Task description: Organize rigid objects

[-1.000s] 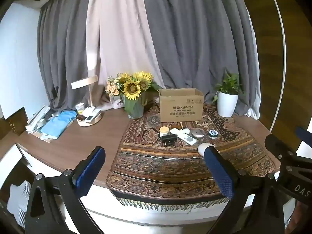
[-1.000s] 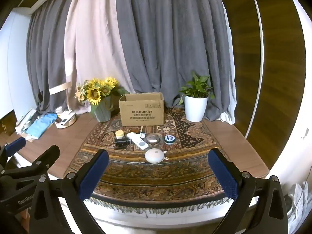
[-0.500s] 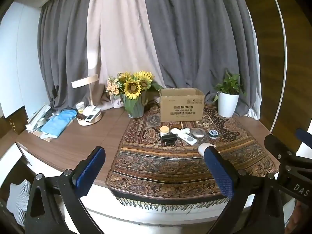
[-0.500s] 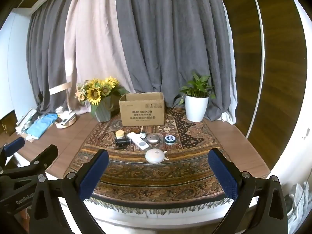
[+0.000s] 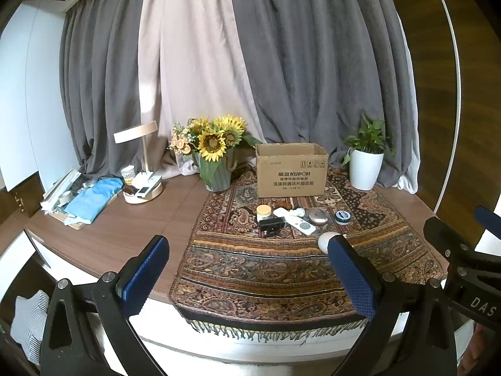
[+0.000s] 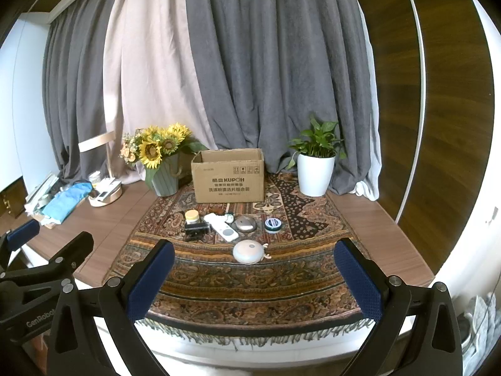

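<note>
My left tongs and right tongs gape empty before the table edge; one open brown cardboard box behind.

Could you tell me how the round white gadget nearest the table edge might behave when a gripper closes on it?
The round white gadget looks rigid with a smooth domed top, so fingers may slip upward. It sits flat on the patterned rug, so rolling seems unlikely. It is probably light.

Left tool and right tool side by side, jaws wide apart, empty.
</note>
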The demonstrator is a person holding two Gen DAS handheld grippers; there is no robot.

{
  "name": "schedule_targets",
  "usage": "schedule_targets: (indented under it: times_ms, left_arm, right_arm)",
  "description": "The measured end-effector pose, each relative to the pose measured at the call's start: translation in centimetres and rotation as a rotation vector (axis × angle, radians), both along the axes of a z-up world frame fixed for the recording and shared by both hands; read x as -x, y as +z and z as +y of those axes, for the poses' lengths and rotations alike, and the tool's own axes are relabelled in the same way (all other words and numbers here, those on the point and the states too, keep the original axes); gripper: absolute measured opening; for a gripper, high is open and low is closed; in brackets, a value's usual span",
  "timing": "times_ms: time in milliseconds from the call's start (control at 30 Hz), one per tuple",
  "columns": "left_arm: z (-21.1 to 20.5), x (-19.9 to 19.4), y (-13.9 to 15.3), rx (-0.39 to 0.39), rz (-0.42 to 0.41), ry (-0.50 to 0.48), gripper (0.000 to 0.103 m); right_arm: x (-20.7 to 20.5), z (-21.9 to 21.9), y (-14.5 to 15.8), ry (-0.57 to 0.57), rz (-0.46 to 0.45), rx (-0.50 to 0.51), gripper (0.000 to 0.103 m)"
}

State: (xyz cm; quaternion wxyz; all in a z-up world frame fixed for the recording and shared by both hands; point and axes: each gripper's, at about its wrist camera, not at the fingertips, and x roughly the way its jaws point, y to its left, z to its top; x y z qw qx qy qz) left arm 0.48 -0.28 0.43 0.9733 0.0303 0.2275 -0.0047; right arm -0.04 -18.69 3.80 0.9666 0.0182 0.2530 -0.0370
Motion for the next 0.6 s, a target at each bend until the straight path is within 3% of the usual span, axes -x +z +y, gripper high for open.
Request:
schedule_targets:
  times_ms: [600]
  left_arm:
    - [-0.05,-0.84,0.1,-0.005,-0.006,0.011,0.103]
  right_arm:
    - [-0.24,0.11,-0.21,-0.001,0.002,0.002,0.103]
